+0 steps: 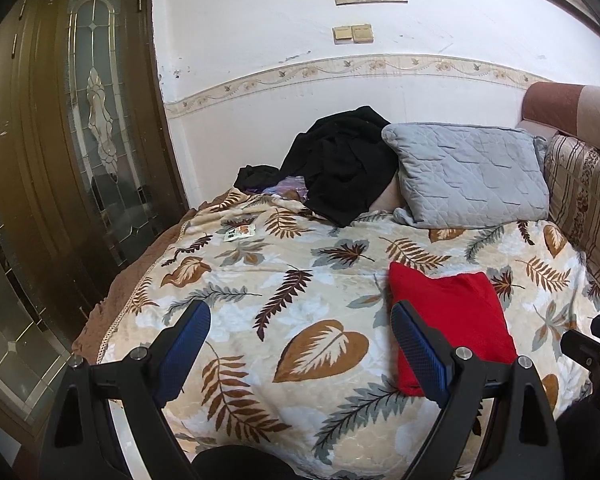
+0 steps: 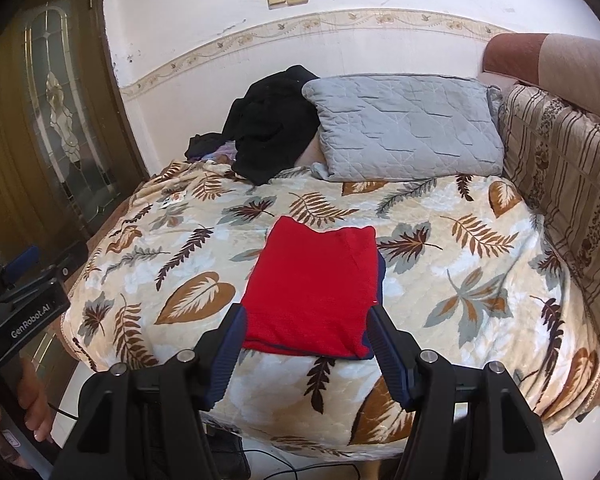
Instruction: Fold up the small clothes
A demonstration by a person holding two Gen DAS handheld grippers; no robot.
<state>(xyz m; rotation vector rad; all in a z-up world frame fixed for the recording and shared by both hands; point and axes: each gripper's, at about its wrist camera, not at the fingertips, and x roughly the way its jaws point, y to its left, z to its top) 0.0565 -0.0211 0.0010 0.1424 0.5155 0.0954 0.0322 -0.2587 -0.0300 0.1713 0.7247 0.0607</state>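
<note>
A red folded garment (image 2: 316,288) with a dark blue edge showing under it lies flat on the leaf-patterned bedspread (image 2: 148,256), near the front edge of the bed. My right gripper (image 2: 306,314) hovers just in front of the garment's near edge. It is open, its blue pads framing the two near corners without pressing on them. In the left wrist view the red garment (image 1: 452,320) is to the right. My left gripper (image 1: 300,308) stands wide open over bare bedspread (image 1: 260,272), with nothing between its fingers.
A heap of black clothes (image 1: 340,160) and a grey quilted pillow (image 1: 468,176) lie at the back against the wall. A striped cushion (image 1: 588,200) lines the right side. A wooden door with glass (image 1: 80,120) stands left. A small packet (image 1: 240,233) lies on the bedspread.
</note>
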